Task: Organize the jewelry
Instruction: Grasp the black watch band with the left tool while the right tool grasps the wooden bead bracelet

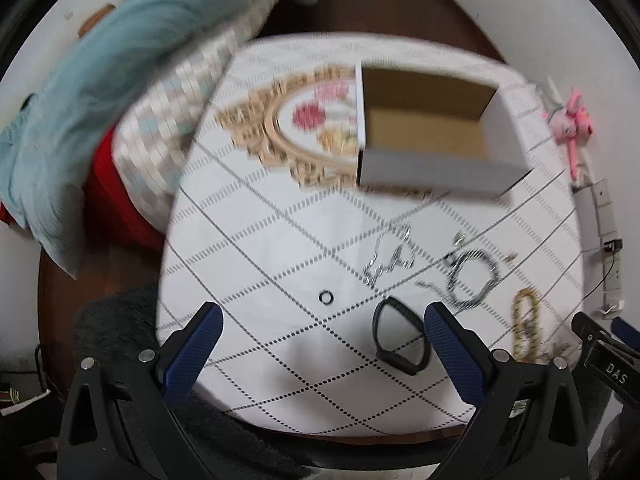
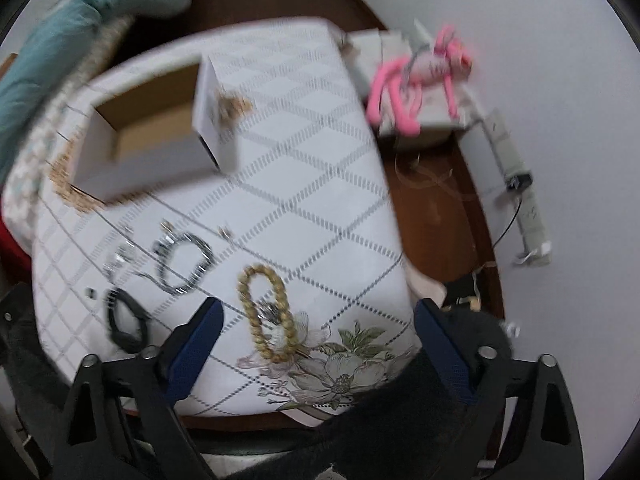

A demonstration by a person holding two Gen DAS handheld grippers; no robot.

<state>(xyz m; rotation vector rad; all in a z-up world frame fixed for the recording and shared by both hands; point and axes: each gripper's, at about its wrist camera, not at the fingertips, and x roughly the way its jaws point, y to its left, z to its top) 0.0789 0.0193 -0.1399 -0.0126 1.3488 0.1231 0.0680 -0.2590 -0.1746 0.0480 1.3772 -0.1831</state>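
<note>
Well, box [image 1: 430,132] looks empty; jewelry outside.

This looks like a room in a home, maybe a bedroom. A small table [image 1: 280,240] with a white cloth that has grey diamond lines and printed flowers fills the middle of both views. At the upper left of the left wrist view a soft blue blanket [image 1: 120,60] lies over a checked cushion [image 1: 172,120] and something red. The floor [image 2: 436,208] is dark brown wood and the wall [image 2: 560,80] is plain white. At the upper right of the right wrist view a pink plush toy [image 2: 420,76] lies on a small box. A power strip [image 2: 520,184] with a black plug runs along the wall.
</note>
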